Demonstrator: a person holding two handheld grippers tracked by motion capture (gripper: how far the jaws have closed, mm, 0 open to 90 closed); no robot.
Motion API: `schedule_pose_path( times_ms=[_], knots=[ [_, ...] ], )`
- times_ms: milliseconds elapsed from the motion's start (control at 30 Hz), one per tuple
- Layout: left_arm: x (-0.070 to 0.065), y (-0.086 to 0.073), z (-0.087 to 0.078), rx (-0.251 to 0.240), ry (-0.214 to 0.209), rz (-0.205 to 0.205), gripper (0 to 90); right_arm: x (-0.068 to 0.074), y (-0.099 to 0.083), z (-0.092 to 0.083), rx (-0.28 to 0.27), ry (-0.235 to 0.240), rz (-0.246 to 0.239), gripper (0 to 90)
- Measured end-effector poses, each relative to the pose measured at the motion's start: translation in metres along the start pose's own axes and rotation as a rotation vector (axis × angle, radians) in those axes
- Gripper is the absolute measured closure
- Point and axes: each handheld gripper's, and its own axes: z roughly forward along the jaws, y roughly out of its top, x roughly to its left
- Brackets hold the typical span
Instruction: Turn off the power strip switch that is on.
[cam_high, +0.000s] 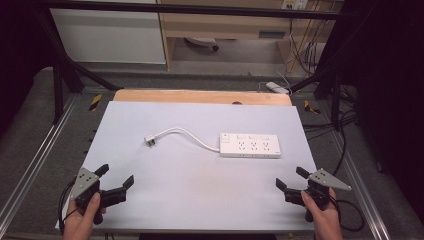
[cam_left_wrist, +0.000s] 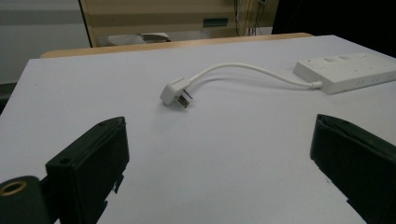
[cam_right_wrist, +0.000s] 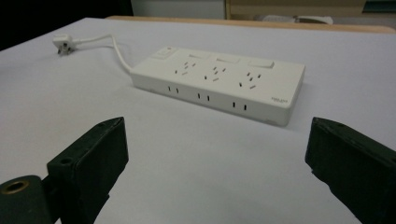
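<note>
A white power strip (cam_high: 250, 145) lies flat on the pale sheet that covers the bench (cam_high: 165, 190), a little right of the middle and toward the far side. Its top carries three groups of sockets in a row with switches along the far edge, and more slots run along the near side wall, as the right gripper view shows (cam_right_wrist: 219, 84). Every socket stands empty. From its left end a short white cable (cam_high: 187, 135) arcs away over the sheet and ends in a white plug (cam_high: 150, 141), which lies on its side with the metal pins showing in the left gripper view (cam_left_wrist: 176, 93). The plug is well apart from the strip and touches neither claw.

The left claw (cam_high: 117, 177) is held by a hand (cam_high: 82, 220) at the near left corner of the bench, its jaws spread wide with nothing between them. It faces the plug across bare sheet. The right claw (cam_high: 289, 178) sits at the near right corner in the other hand (cam_high: 322, 215), jaws likewise wide and empty, pointing toward the strip. Both are near the front edge, well apart from the strip and cable.

Beyond the bench, a strip of bare wood (cam_high: 200, 96) shows at the far edge, then grey floor and pale cabinets (cam_high: 220, 25).
</note>
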Motion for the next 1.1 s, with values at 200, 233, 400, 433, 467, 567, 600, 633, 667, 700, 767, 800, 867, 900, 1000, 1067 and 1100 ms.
schedule_pose_path(
  times_ms=[200, 233, 400, 433, 467, 567, 600, 633, 667, 700, 767, 800, 867, 900, 1000, 1067, 1100],
  knots=[
    [-0.001, 0.000, 0.001, 0.007, -0.006, 0.004, 4.6, 0.005, 0.009, -0.006, -0.060, 0.006, -0.022, 5.3],
    [-0.002, 0.000, 0.001, 0.008, -0.007, 0.002, 4.6, 0.006, 0.011, -0.007, -0.067, 0.010, -0.015, 5.2],
    [-0.003, 0.000, 0.001, 0.014, -0.010, 0.008, 4.6, 0.006, 0.018, -0.013, -0.064, 0.010, 0.019, 3.1],
    [-0.002, -0.001, 0.001, 0.016, -0.011, 0.009, 4.6, 0.006, 0.018, -0.013, -0.064, 0.010, 0.019, 3.1],
    [-0.002, -0.001, 0.002, 0.016, -0.012, 0.008, 4.7, 0.007, 0.019, -0.014, -0.060, 0.003, 0.018, 2.9],
    [-0.002, -0.001, 0.002, 0.015, -0.012, 0.003, 4.7, 0.007, 0.021, -0.016, -0.063, -0.002, 0.019, 2.3],
    [-0.002, -0.001, 0.002, 0.015, -0.014, 0.006, 4.7, 0.008, 0.022, -0.016, -0.063, -0.005, 0.025, 2.3],
    [-0.002, -0.001, 0.002, 0.015, -0.014, 0.006, 4.7, 0.008, 0.023, -0.016, -0.063, -0.018, 0.030, 2.3],
    [-0.002, -0.001, 0.002, 0.016, -0.014, 0.006, 4.7, 0.008, 0.023, -0.016, -0.063, -0.018, 0.030, 2.3],
    [-0.002, -0.001, 0.002, 0.020, -0.015, 0.008, 4.7, 0.009, 0.025, -0.017, -0.071, -0.055, 0.045, 2.3],
    [-0.003, -0.001, 0.002, 0.021, -0.014, 0.008, 4.7, 0.010, 0.028, -0.018, -0.080, -0.069, 0.059, 2.3],
    [-0.003, -0.001, 0.002, 0.021, -0.014, 0.008, 4.7, 0.010, 0.030, -0.019, -0.083, -0.074, 0.058, 2.3],
    [-0.002, -0.001, 0.002, 0.024, -0.014, 0.010, 4.7, 0.012, 0.033, -0.019, -0.087, -0.070, 0.061, 2.5],
    [-0.002, -0.002, 0.002, 0.025, -0.014, 0.010, 4.7, 0.013, 0.035, -0.019, -0.086, -0.064, 0.061, 2.9],
    [-0.003, -0.002, 0.003, 0.032, -0.016, 0.012, 4.7, 0.014, 0.040, -0.019, -0.069, -0.063, 0.056, 3.7],
    [-0.003, -0.002, 0.003, 0.033, -0.020, 0.016, 4.7, 0.013, 0.043, -0.018, -0.067, -0.066, 0.056, 3.7],
    [-0.003, -0.002, 0.002, 0.035, -0.015, 0.020, 4.7, 0.013, 0.045, -0.018, -0.065, -0.064, 0.056, 3.7]
  ],
)
